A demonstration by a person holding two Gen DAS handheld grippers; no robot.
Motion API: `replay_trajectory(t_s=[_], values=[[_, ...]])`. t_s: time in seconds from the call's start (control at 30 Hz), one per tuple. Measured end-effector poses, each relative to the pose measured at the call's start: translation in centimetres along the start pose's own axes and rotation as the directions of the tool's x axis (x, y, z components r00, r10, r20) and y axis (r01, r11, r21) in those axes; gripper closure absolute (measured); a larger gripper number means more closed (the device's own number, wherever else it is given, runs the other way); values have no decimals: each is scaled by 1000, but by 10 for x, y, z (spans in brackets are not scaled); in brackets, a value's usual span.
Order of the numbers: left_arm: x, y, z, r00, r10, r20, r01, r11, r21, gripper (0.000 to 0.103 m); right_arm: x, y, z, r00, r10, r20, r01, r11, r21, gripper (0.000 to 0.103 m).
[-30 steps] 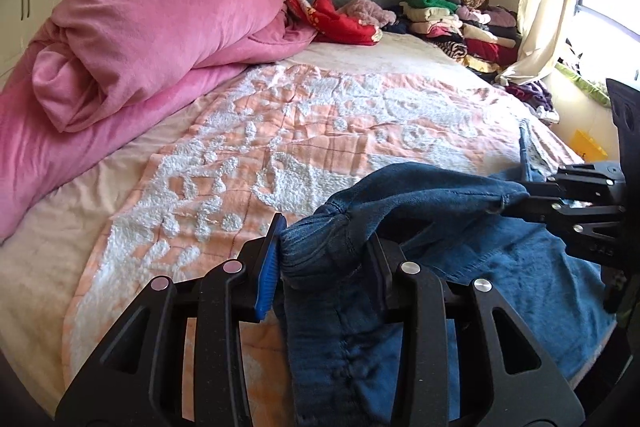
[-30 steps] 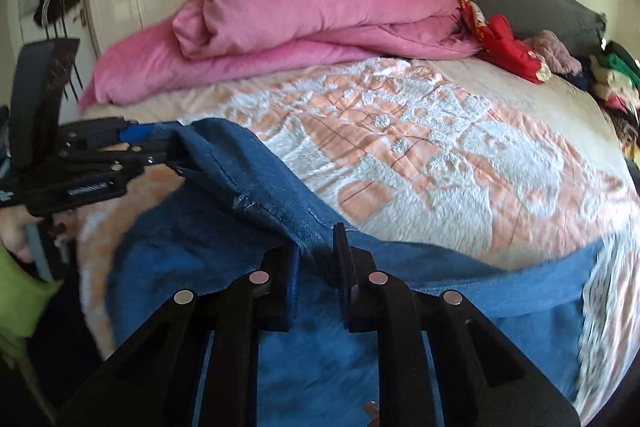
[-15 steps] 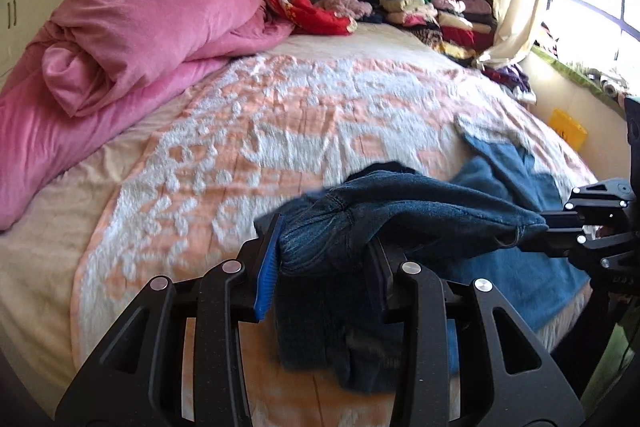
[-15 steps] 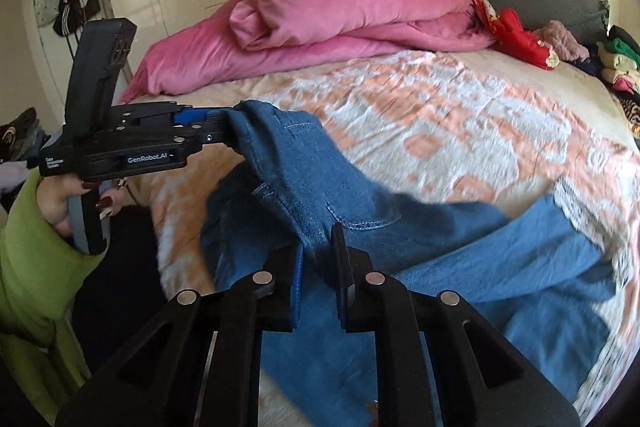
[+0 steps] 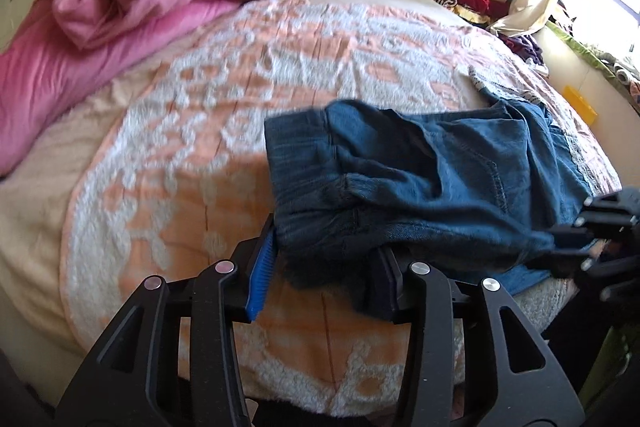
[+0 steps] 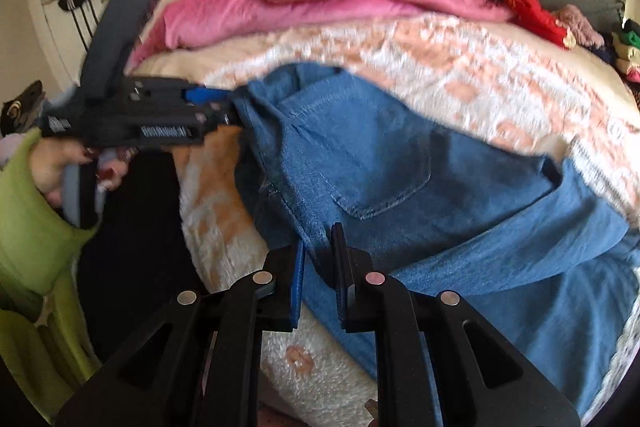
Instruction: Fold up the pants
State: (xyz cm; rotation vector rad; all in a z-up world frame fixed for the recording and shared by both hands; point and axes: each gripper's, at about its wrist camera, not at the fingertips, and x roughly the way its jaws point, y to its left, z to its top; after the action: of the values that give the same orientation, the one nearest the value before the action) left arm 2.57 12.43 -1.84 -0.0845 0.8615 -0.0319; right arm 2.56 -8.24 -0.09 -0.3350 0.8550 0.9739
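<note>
Blue denim pants (image 5: pixel 420 187) lie bunched on a fuzzy orange-and-white bedspread (image 5: pixel 240 87). The left tongs (image 5: pixel 324 267) are opening, waistband fabric between them. The right tongs (image 6: pixel 320 267) are clenched on a denim fold.

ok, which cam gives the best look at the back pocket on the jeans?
Right wrist view. The back pocket faces the lens there, well lit, with its stitched outline plain on the jeans. The left wrist view shows the jeans bunched and shadowed, with only a curved seam line; the pocket cannot be made out.
</note>
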Motion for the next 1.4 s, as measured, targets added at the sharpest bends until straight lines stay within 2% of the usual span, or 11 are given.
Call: replay_trajectory(t_s=[0.1, 0.17, 0.3, 0.47, 0.67, 0.83, 0.93, 1.1, 1.2, 1.3, 1.4], values=[[-4, 3, -4, 1000, -3, -4, 3, 1000, -1, 62, 6, 3, -4, 1000, 8, -16, -8, 1000, 0, 91], [-8, 9, -8, 1000, 9, -13, -9, 1000, -14, 51, 6, 3, -4, 1000, 12, -14, -12, 1000, 3, 91], [-16, 22, -17, 999, -23, -23, 21, 996, -91, 47, 5, 3, -3, 1000, 16, -7, -16, 1000, 10, 91], [-42, 21, -15, 998, -51, 35, 55, 991, -121, 73, 5, 6, -6, 1000, 16, -13, -16, 1000, -6, 91], [-35, -21, 4, 989, -140, 39, 142, 989, -37, 73, 6, 10, -8, 999, 32, -18, -32, 999, -6, 88], [10, -38, -4, 993, -88, -83, 89, 996, 0, 73, 0, 10, -11, 999, 41, -30, -41, 999, -2, 83], [14, -33, -6, 992, -96, -82, 96, 995, -7, 73, -15, 9, -9, 997, 74, 8, -74, 997, 11, 83], [16, -29, -8, 991, -108, -76, 107, 994, -16, 73, -21, 7, -2, 998, 26, 49, -27, 999, 28, 79], [16, -29, -8, 992, -107, -74, 106, 994, -13, 73, -4, 6, -4, 1000, 2, 0, -2, 999, 41, 79], [19, -28, -8, 990, -116, -75, 115, 993, -17, 73, 26, 3, -14, 991, -50, -123, 56, 997, 53, 76], [20, -30, -9, 991, -111, -72, 110, 994, -13, 73, 32, 0, -17, 991, -40, -128, 49, 996, 74, 75]])
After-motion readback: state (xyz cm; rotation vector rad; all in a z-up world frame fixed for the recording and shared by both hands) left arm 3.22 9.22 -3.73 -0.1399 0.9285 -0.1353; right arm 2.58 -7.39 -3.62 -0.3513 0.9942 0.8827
